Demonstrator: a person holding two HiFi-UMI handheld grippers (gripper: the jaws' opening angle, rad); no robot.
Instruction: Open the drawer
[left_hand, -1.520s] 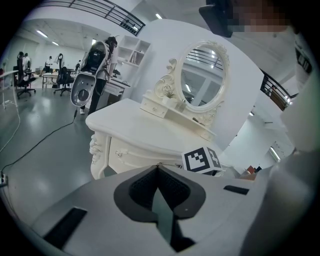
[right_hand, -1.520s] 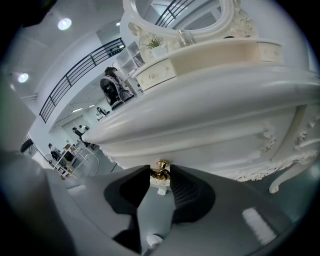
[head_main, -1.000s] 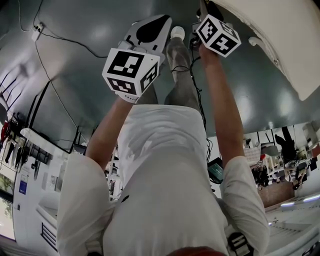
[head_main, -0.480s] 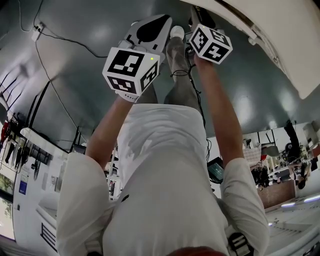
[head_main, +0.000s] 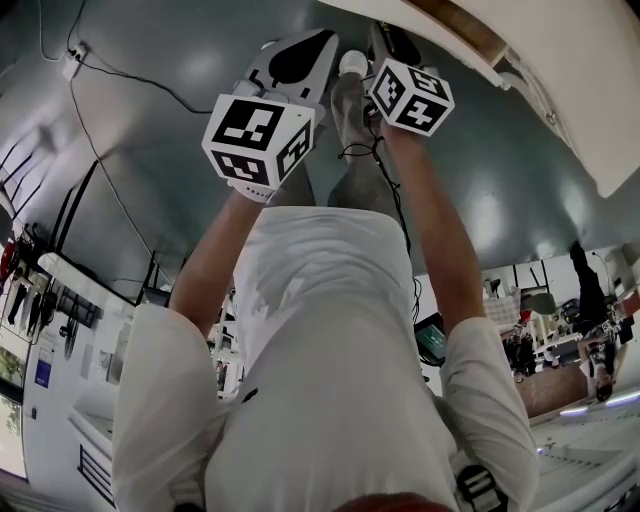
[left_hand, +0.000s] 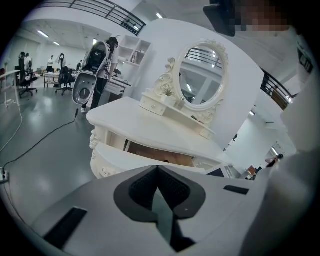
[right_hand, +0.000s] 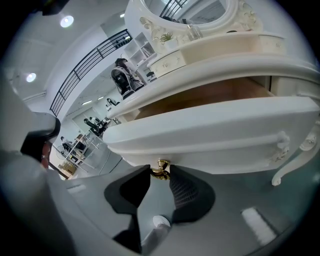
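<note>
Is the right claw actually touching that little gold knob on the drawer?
Touching. The right gripper view shows the gold knob pinched between the jaws of the right gripper, with no gap on either side.

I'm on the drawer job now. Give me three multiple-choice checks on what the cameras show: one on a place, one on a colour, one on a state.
1. Where is the gold knob?
A. Between the right gripper's jaws
B. On the tabletop
C. On the floor

2. What colour is the dressing table?
A. White
B. Black
C. Red

3. The drawer is:
A. Shut flush
B. Partly open
C. Taken out entirely

Answers:
1 A: the right gripper view shows the jaws closed on the knob.
2 A: the top, legs and mirror frame are all white.
3 B: the drawer front stands out from the table, with the wooden inside showing behind it.
</note>
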